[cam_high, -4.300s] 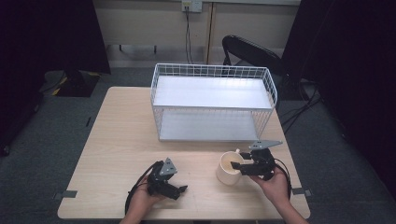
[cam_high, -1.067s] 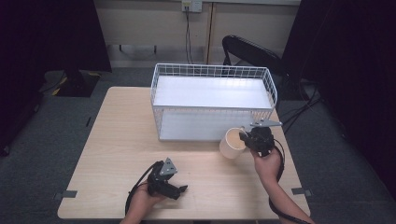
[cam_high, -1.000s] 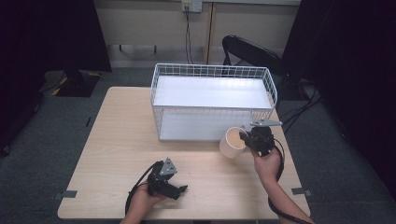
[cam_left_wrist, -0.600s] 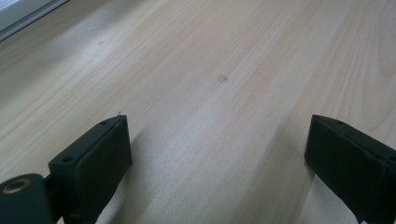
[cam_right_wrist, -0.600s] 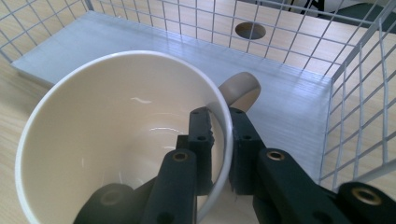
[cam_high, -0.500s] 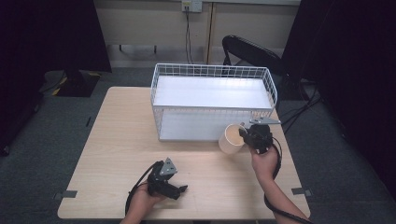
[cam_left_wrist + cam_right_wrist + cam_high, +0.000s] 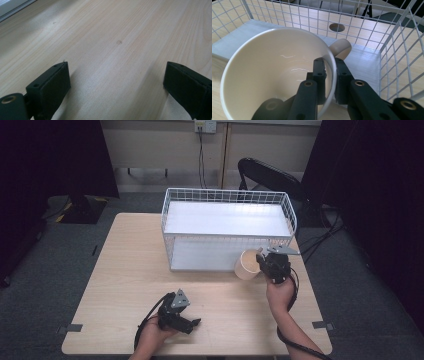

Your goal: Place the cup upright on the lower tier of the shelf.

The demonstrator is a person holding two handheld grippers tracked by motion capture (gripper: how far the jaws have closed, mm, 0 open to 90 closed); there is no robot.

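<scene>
The mug (image 7: 247,264) is clamped by its rim in the right gripper (image 7: 270,266), one jaw inside and one outside, and is held at the open lower shelf of the wire rack (image 7: 227,200), near the desk's (image 7: 120,265) right edge. The left gripper (image 7: 187,323) is seen near the front edge, jaws wide apart and empty.

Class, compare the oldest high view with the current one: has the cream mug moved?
Yes. The mug, held by the right gripper, went from the open table up to the wire rack's lower front.
</scene>
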